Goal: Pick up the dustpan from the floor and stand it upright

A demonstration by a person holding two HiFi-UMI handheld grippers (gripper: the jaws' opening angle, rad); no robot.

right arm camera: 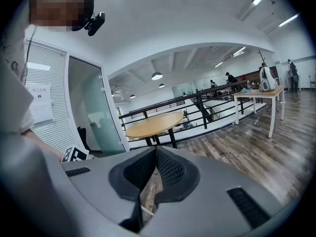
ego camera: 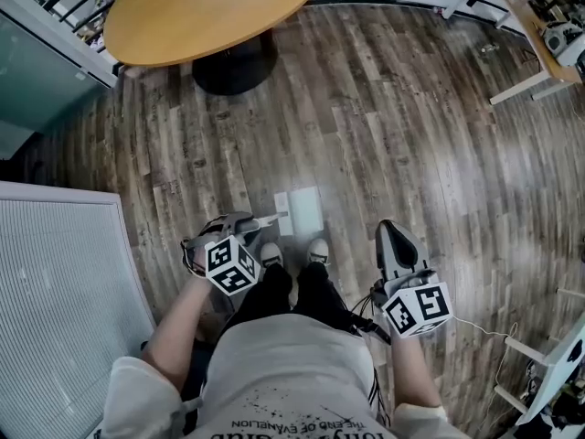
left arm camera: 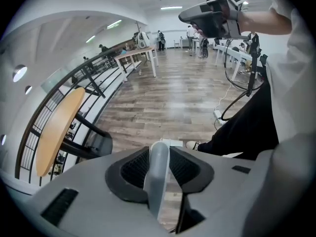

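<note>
The dustpan [ego camera: 304, 210] is pale grey, its flat pan lying just ahead of the person's shoes [ego camera: 271, 254] in the head view. Its handle [ego camera: 268, 219] runs left into my left gripper [ego camera: 245, 222]. Seen from the left gripper view, that grey handle [left arm camera: 158, 177] stands between the jaws of the left gripper [left arm camera: 159, 154], which is shut on it. Whether the pan touches the floor I cannot tell. My right gripper [ego camera: 387, 230] is held to the right of the person's legs, away from the dustpan. In the right gripper view the right gripper [right arm camera: 156, 154] has its pads meeting at the tips, with nothing between them.
A round wooden table [ego camera: 210, 7] on a black base [ego camera: 233, 62] stands ahead. A blind-covered wall [ego camera: 55, 291] is at the left. White desks [ego camera: 530, 35] stand at the far right, and a cable [ego camera: 494, 332] lies on the plank floor near the right gripper.
</note>
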